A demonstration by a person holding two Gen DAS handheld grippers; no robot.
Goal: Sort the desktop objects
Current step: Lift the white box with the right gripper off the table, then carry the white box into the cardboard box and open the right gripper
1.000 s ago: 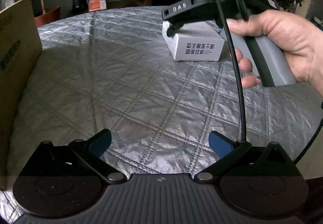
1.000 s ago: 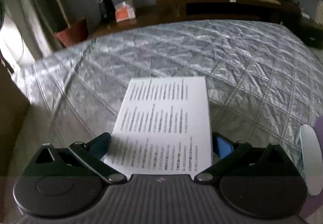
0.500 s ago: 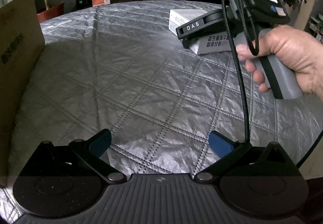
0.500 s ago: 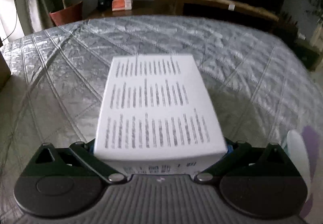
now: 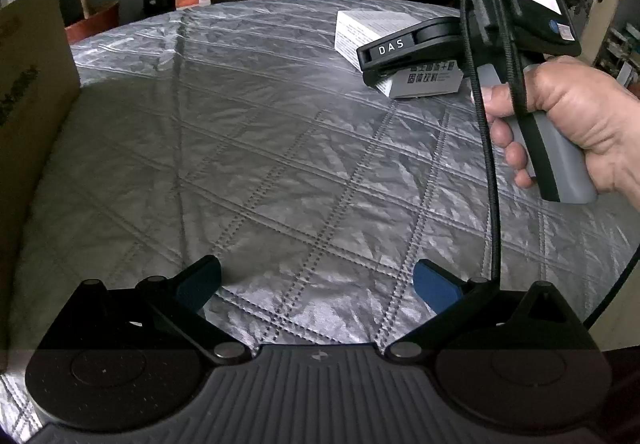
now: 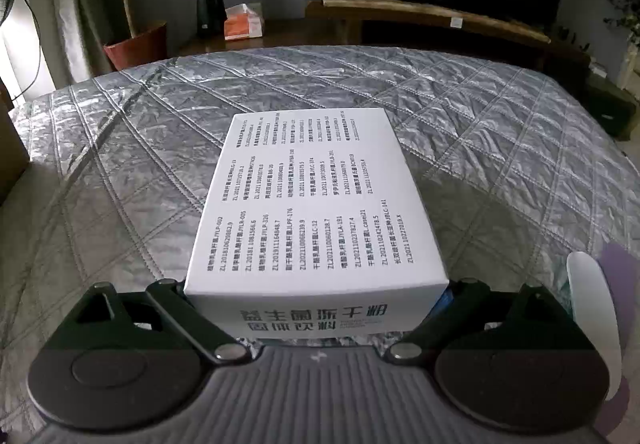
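A white box [image 6: 316, 212] with black printed text sits between the fingers of my right gripper [image 6: 316, 296], which is shut on its near end, low over the silver quilted table cover [image 6: 120, 172]. In the left wrist view the same box [image 5: 372, 30] shows at the far right, held by the right gripper [image 5: 404, 56] in a person's hand. My left gripper [image 5: 316, 284] is open and empty, with blue pads [image 5: 434, 286], low over the near part of the cover.
A brown cardboard box [image 5: 28, 92] stands at the left table edge. A white and purple object [image 6: 596, 324] lies at the right edge of the right wrist view. Beyond the table are a TV bench [image 6: 432, 16], a plant pot [image 6: 136, 48] and an orange tissue pack [image 6: 244, 22].
My right gripper has carried the white box away from the left gripper, toward the far right of the table, and levelled it. The left gripper stays open in place.
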